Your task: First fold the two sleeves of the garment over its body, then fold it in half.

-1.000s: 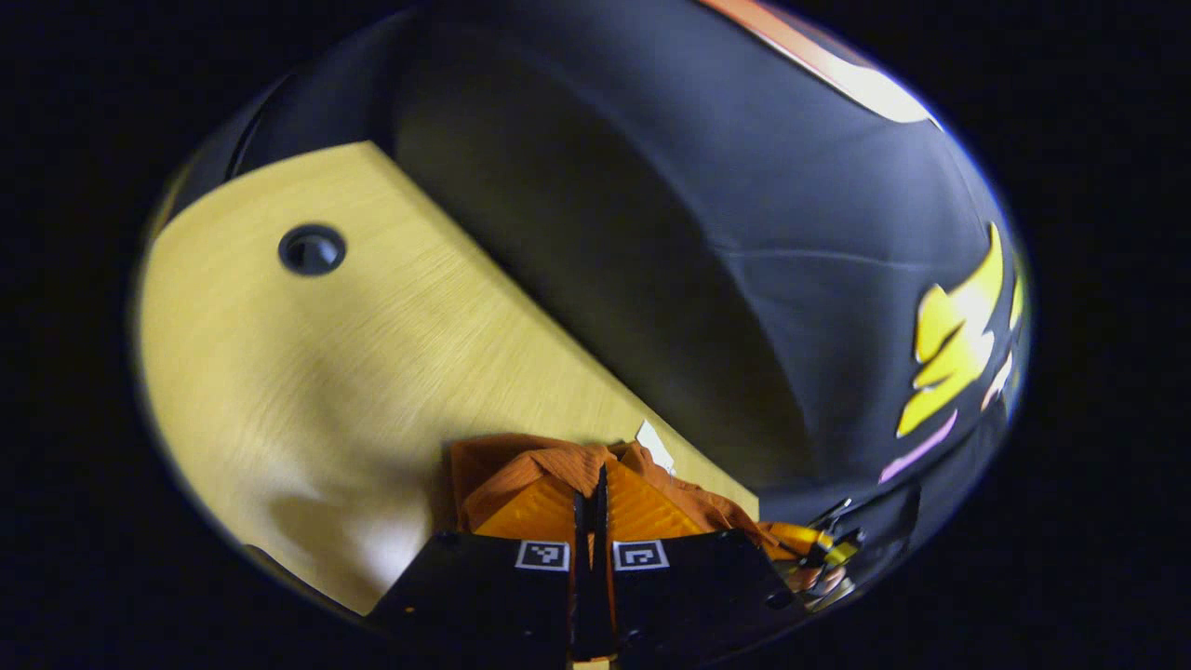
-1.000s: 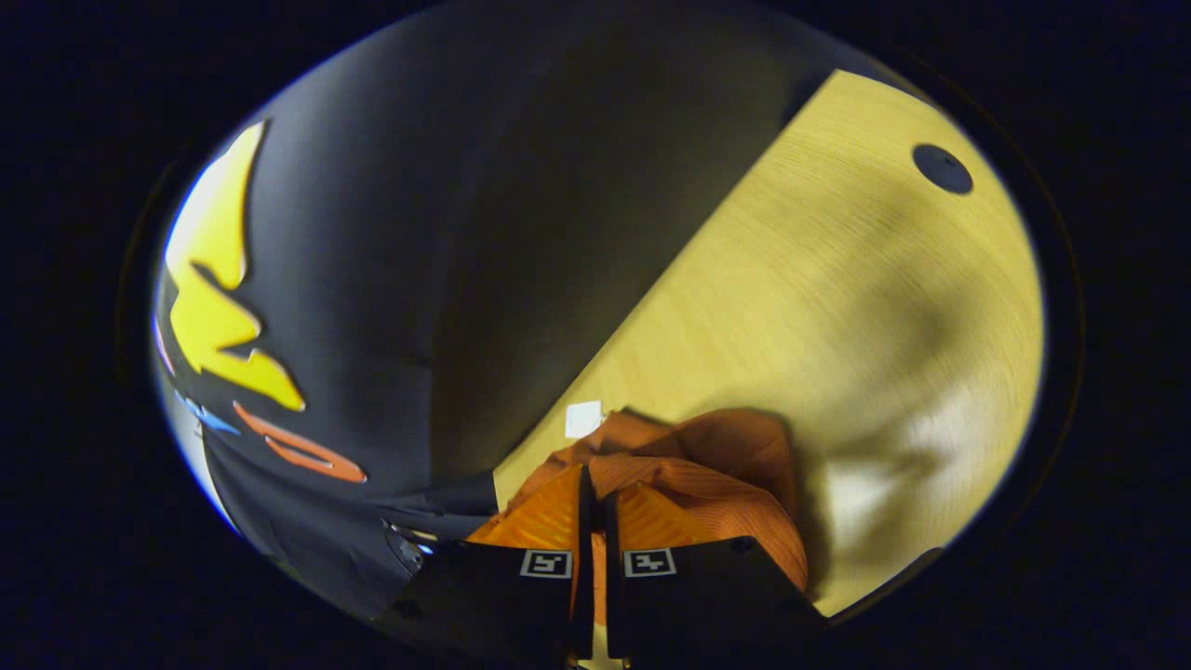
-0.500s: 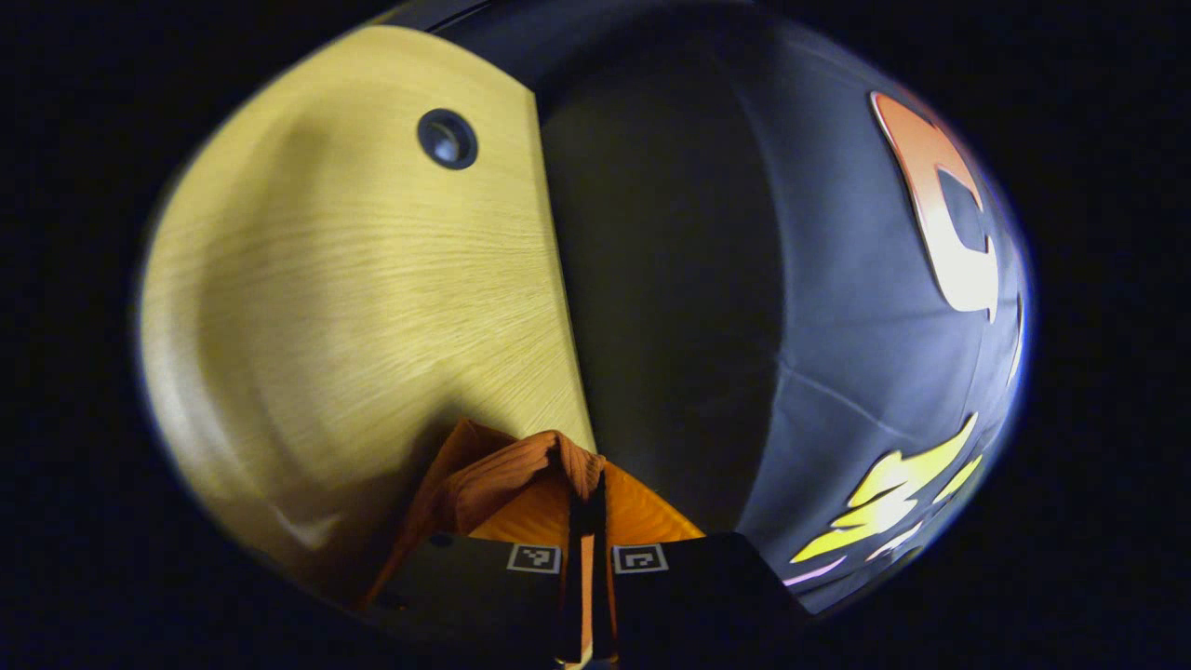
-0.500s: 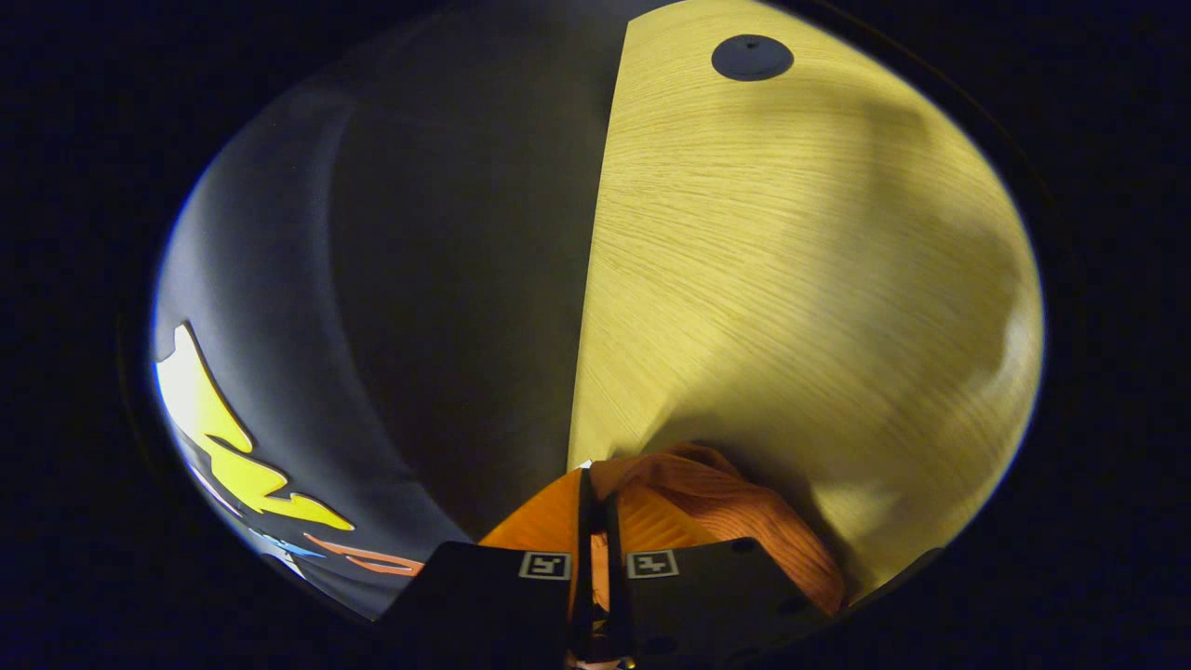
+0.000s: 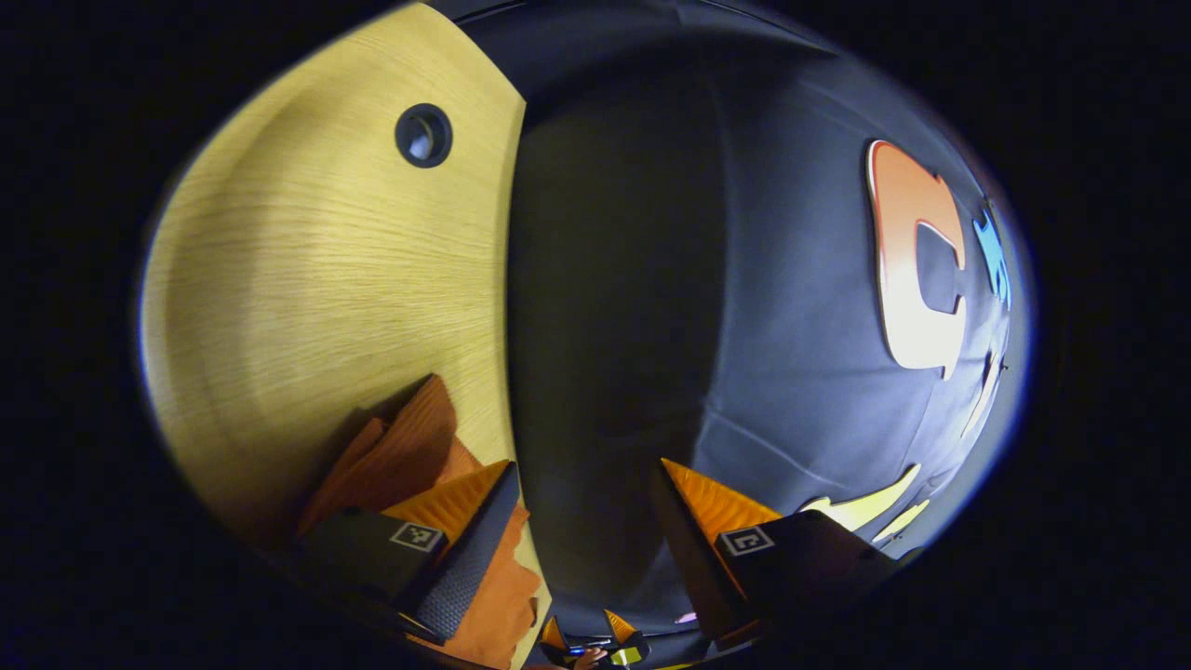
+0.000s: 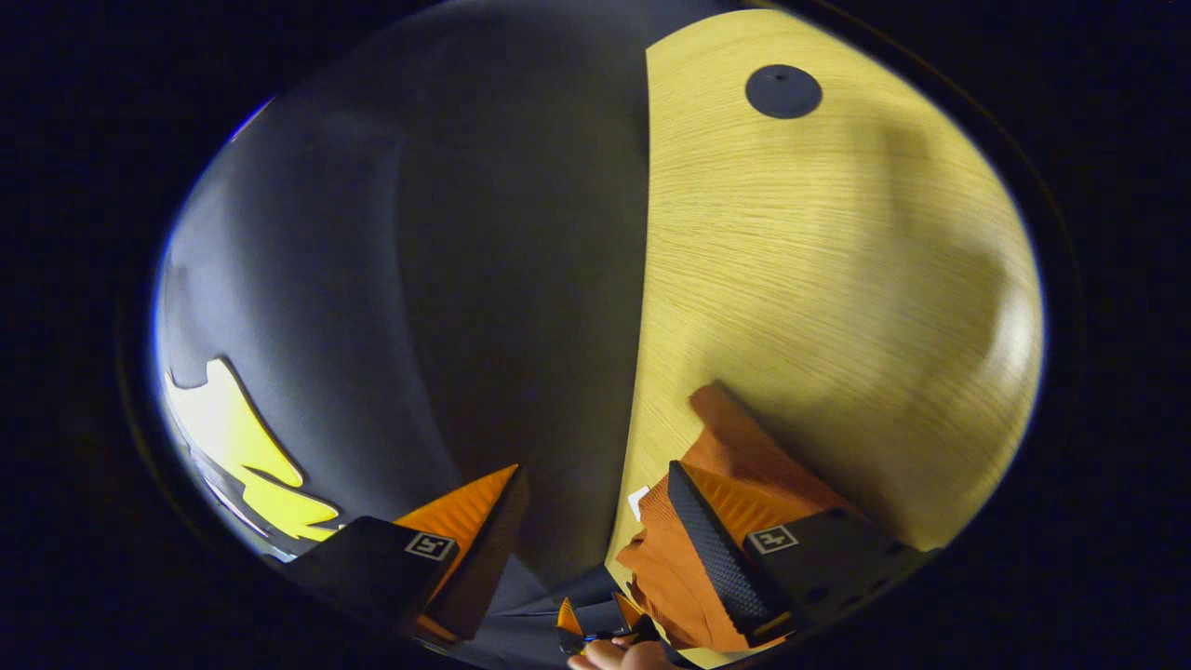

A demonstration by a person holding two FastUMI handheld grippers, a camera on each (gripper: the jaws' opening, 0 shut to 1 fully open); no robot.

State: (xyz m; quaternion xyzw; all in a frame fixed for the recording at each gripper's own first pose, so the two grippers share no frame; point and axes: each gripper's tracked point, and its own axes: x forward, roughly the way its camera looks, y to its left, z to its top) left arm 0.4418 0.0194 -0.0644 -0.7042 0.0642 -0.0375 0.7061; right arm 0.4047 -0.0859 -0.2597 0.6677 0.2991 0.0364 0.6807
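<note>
Springing apart, both sets of fingers had let go: half a second before, each gripper was pinched tight on a bunched fold of the orange garment (image 5: 409,447), and at this moment the left gripper (image 5: 582,507) stood wide and empty, and the right gripper (image 6: 595,512) likewise, nothing between its fingers. Taking the table's front edge (image 5: 507,354) as the mark, the cloth lay flat on the wooden table (image 5: 307,279) just inside that edge, hard up against it and near the corner of the view closest to the hands, with one left finger (image 5: 465,544) resting over it in the left gripper view and one right finger (image 6: 716,549) over it in the right gripper view; the other finger of each pair hung out past the edge, over the dark drop beyond. A small white tag (image 6: 638,501) showed at the garment's rim right by the edge. Farther in from the edge, well apart from the cloth, sat a dark round grommet (image 5: 423,136) in the tabletop. A hand (image 6: 619,656) on the other gripper peeped in low down in the right gripper view. My read: that release marked a fold set down, quite possibly the last halving, though how neatly the layers sat I could not tell from so little cloth in sight.
</note>
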